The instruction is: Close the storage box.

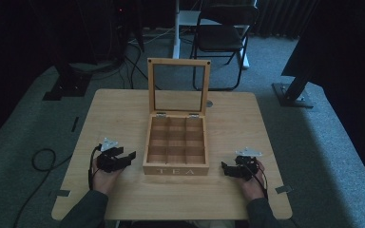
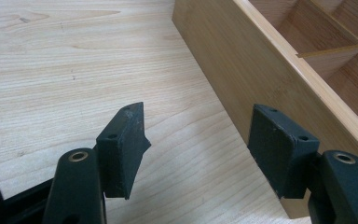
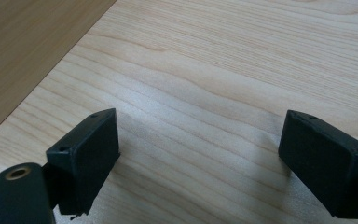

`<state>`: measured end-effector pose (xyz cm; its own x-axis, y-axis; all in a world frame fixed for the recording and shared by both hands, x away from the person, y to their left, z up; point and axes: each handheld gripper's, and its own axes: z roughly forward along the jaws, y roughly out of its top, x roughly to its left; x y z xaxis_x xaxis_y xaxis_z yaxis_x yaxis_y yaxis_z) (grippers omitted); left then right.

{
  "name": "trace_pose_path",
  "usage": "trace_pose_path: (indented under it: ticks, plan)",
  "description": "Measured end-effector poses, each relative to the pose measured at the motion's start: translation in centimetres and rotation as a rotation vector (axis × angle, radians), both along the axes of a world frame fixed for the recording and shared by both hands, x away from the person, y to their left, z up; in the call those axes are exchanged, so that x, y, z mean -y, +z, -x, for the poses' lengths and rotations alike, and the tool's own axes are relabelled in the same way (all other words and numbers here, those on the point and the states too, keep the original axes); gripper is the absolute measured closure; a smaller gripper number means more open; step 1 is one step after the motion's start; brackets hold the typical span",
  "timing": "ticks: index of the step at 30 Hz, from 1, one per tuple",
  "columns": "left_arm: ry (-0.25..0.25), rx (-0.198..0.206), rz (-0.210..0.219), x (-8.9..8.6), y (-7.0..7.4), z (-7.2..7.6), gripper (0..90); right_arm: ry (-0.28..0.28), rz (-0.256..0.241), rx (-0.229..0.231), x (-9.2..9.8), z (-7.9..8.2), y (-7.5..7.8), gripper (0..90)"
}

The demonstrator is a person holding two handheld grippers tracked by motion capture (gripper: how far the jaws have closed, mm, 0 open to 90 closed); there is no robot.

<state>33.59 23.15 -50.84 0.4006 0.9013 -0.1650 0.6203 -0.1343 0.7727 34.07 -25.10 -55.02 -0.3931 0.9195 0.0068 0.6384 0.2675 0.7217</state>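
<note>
The tea box (image 1: 176, 147) stands open on the desk (image 1: 114, 114), compartments empty. Left gripper (image 1: 123, 157) and right gripper (image 1: 228, 169) flank it, jaws wide apart, holding nothing. Probably a starting pose; no next move is evident.

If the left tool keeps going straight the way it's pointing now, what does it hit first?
Most likely the tea box. The left tool is open, low over the table, and its right-hand pad already sits close by the box's outer side wall. Depth is hard to judge, so contact might be a graze.
</note>
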Motion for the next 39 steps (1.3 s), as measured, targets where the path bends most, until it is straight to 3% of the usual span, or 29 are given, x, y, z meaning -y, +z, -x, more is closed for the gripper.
trace_pose_path:
  ticks: [6, 8, 11, 18, 25, 39]
  plan:
    - [0.017, -0.011, 0.019, -0.2, 0.0, -0.1, 37.1, 0.001, 0.0, 0.0, 0.0, 0.0, 0.0, 11.8]
    - [0.025, -0.013, -0.012, -0.1, 0.1, -0.1, 37.0, 0.001, 0.0, 0.0, 0.0, 0.0, 0.0, 11.8]
    - [0.02, -0.015, 0.003, 0.0, 0.3, -0.3, 36.7, 0.0, 0.0, 0.0, 0.0, 0.0, 0.0, 11.8]
    - [-0.039, 0.011, -0.048, 0.8, 1.7, -0.7, 37.4, 0.001, 0.001, 0.001, 0.0, 0.0, 0.0, 11.9]
    - [-0.065, 0.044, -0.084, 1.3, 3.2, -1.6, 37.4, 0.0, 0.0, 0.0, 0.0, 0.0, 0.0, 11.9]
    - [-0.066, 0.082, -0.041, 1.4, 5.5, -3.9, 37.0, 0.001, 0.0, 0.001, 0.0, 0.0, 0.0, 11.9]
